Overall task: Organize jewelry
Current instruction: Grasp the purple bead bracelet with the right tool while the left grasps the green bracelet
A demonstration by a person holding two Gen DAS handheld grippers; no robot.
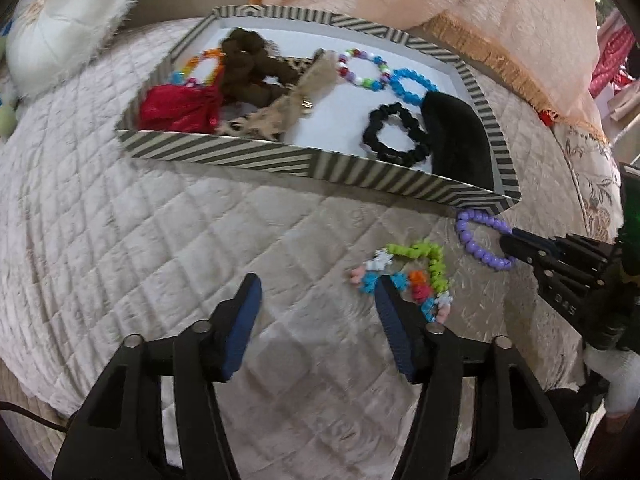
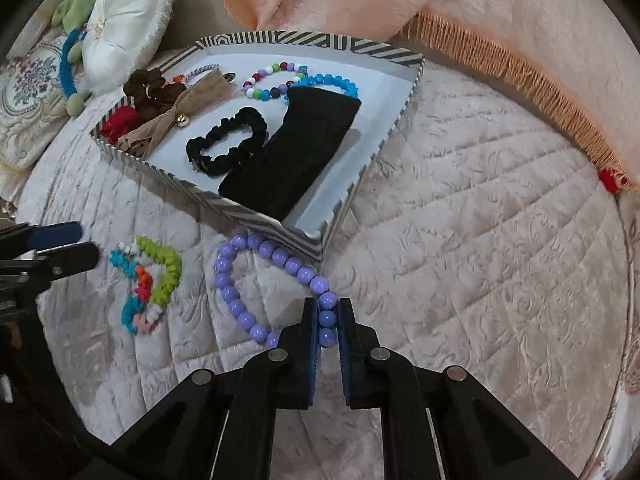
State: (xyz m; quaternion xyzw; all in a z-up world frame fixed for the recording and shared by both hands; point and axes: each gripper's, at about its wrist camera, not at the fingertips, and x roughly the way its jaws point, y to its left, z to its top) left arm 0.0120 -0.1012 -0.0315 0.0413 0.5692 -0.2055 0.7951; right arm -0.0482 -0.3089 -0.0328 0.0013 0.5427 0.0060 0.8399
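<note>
A striped box [image 1: 224, 154] [image 2: 256, 216] on a quilted bed holds scrunchies, bead bracelets, a bow and a black pouch [image 2: 296, 148]. My right gripper [image 2: 328, 312] is shut on a purple bead bracelet [image 2: 240, 276] just in front of the box's near corner; it also shows in the left wrist view [image 1: 480, 240], with the right gripper [image 1: 516, 246] at the right edge. My left gripper [image 1: 316, 292] is open and empty above the quilt, and its right finger sits next to a multicoloured bracelet [image 1: 416, 276] [image 2: 148, 280]. The left gripper [image 2: 80, 244] enters the right wrist view from the left.
A white round cushion [image 1: 60, 20] [image 2: 128, 16] lies behind the box on the left. A peach blanket with a fringe [image 2: 480, 60] [image 1: 480, 20] lies behind and to the right. An embroidered pillow [image 2: 28, 96] is at the far left.
</note>
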